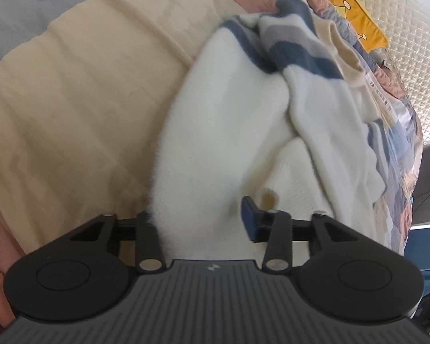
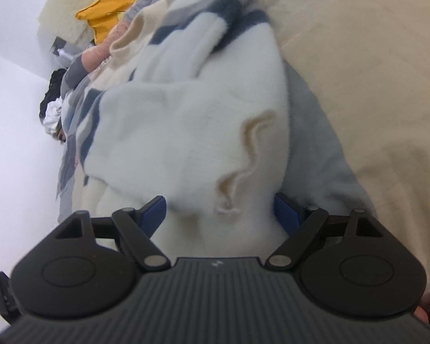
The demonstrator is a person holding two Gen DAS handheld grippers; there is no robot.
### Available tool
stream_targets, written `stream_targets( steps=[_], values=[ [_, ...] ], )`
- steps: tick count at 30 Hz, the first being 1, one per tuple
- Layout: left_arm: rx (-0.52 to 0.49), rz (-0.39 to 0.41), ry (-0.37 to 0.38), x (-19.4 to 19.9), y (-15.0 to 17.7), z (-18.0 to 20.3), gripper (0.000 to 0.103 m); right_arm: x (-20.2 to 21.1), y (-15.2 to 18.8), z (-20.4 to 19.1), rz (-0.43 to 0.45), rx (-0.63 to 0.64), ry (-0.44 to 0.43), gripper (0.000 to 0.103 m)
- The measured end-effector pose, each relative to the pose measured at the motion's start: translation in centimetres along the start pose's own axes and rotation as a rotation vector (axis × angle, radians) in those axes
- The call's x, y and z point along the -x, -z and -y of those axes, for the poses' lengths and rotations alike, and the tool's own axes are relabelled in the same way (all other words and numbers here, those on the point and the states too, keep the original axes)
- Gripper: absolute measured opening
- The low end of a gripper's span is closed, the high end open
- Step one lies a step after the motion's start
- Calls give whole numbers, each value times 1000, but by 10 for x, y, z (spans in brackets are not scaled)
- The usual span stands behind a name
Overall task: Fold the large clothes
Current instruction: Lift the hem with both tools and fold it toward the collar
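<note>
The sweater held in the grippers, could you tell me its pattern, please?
White sweater with blue-grey stripes, clearest in the left wrist view.

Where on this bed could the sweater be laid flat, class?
The beige sheet left of the white sweater is bare up to the grey cover. Crowded: the far side, where patchwork bedding and a yellow pillow pile beside the sweater. Each hand-held gripper grips the sweater.

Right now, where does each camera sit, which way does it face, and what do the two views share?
Left wrist: on the left tool, looking along its fingers at the white sweater bunched between them on beige bedding; a hand edge shows lower left.
Right wrist: on the right tool, facing the same sweater; blue pads flank the cloth.
Shared: sweater, bedding, yellow pillow.
</note>
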State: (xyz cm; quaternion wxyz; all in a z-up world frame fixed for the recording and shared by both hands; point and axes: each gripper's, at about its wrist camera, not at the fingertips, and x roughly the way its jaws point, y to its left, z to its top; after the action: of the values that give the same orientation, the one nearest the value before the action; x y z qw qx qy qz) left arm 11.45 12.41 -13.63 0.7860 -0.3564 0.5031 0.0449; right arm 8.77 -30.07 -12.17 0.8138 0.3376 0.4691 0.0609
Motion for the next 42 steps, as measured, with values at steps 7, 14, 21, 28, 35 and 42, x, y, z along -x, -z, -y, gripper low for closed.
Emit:
stream_targets(
  steps=[7,14,21,28,35,42],
  values=[
    [-12,41,2,2,1,2,16,11,14,-10,-25,33,-28,78],
    [30,146,155,33,-2,-1,9,12,18,4,-19,-50,34,22],
    [28,167,313,83,3,7,8,70,-17,-3,58,-87,-194,18],
    [-15,234,483,169,12,29,7,165,-47,-17,197,-73,-385,18],
    [-97,306,629,264,44,41,7,246,-27,-19,249,-24,-546,18],
    [-54,340,716,302,107,1,7,296,20,1,256,-43,-598,18]
  ],
)
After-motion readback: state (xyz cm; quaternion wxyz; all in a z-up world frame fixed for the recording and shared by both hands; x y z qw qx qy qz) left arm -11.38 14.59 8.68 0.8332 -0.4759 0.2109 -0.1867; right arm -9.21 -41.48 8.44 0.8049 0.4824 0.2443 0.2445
